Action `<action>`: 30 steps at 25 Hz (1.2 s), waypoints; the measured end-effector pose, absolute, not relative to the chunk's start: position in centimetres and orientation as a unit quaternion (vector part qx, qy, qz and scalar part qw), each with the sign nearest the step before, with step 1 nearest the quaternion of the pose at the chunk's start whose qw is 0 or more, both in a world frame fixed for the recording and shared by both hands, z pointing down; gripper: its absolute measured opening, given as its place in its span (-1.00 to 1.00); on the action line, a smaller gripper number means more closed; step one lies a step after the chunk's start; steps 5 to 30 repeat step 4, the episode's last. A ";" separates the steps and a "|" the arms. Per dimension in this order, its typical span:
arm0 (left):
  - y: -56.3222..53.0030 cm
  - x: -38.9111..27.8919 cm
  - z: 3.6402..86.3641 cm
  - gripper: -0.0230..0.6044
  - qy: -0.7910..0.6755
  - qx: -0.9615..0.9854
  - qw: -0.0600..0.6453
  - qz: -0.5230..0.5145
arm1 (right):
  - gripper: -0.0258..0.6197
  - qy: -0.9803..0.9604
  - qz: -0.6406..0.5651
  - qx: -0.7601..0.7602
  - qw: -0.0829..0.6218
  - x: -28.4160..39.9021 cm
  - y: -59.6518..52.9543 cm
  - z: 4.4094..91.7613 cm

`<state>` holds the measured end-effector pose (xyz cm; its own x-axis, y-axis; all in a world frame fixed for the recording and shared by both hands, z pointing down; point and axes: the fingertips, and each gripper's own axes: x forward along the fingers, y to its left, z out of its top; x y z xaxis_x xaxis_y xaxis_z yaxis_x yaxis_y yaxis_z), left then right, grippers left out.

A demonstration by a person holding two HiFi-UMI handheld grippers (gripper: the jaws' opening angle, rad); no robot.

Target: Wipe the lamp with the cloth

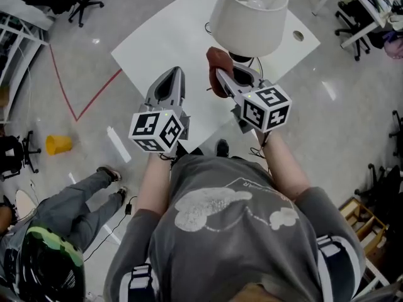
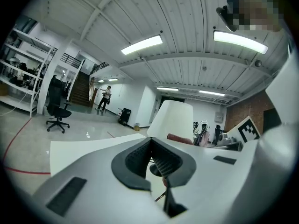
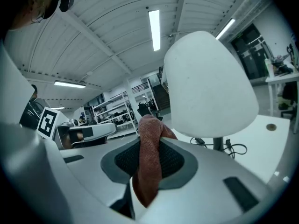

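Lamp (image 1: 249, 14): found standing on the white table (image 1: 165, 46), just ahead of the right gripper (image 1: 224, 75). Gripped the rust-red cloth (image 3: 148, 164) in those jaws, bunched below the shade, seemingly not yet touching it. Held the left gripper (image 1: 171, 75) closed on nothing, off to the side. Judged the wiping wholly left to do.

Bare table (image 1: 165, 43) open left of the lamp (image 1: 249, 16), shade (image 3: 210, 73) just ahead of right gripper (image 1: 221, 75), cable (image 3: 236, 148) by its base

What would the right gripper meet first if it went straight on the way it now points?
Probably the lamp: the right gripper, shut on the cloth, points towards it; shade or stem, depth is unclear.
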<state>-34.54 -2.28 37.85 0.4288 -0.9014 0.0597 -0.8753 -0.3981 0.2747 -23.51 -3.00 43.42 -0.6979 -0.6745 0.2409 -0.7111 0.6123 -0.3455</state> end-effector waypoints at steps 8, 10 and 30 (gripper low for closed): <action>-2.0 -33.5 38.1 -0.90 -0.532 0.836 0.129 -0.039 | -0.64 -0.897 0.214 0.384 0.046 -22.9 -3.2 43.9; -2.0 -33.5 38.1 -0.90 -0.532 0.836 0.129 -0.039 | -0.64 -0.897 0.214 0.384 0.046 -22.9 -3.2 43.9; -2.0 -33.5 38.1 -0.90 -0.532 0.836 0.129 -0.039 | -0.64 -0.897 0.214 0.384 0.046 -22.9 -3.2 43.9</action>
